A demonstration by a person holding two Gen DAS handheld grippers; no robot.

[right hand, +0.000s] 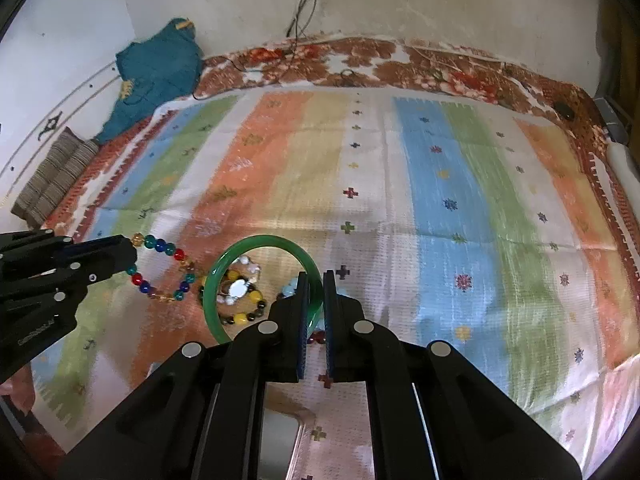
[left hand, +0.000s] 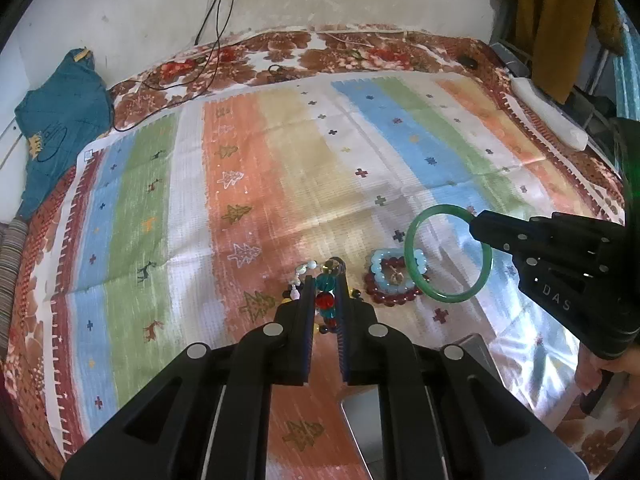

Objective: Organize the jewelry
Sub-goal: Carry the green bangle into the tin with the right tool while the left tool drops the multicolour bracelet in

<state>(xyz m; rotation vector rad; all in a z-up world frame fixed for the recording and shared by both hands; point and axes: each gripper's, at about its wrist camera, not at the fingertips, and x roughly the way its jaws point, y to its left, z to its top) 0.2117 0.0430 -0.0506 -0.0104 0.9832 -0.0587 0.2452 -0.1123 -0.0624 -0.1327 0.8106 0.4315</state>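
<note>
My left gripper (left hand: 326, 280) is shut on a bracelet of teal, red and blue beads (left hand: 324, 289), held above the striped cloth (left hand: 240, 184). My right gripper (right hand: 316, 280) is shut on the rim of a green bangle (right hand: 260, 240), also lifted. In the left wrist view the right gripper (left hand: 476, 226) holds the bangle (left hand: 452, 298) to the right. In the right wrist view the left gripper (right hand: 128, 256) holds the bead bracelet (right hand: 160, 246) at the left. On the cloth lie a dark red bracelet (left hand: 394, 300) around a light blue one (left hand: 378, 258), and a yellow-and-black bracelet (right hand: 240, 318) with a white one (right hand: 244, 264).
A grey metal tray (left hand: 360, 412) sits at the near edge under the grippers. A teal garment (left hand: 60, 120) lies at the far left. Black cables (left hand: 212, 40) hang down the wall onto the flowered sheet. A white object (left hand: 548, 112) lies at the right edge.
</note>
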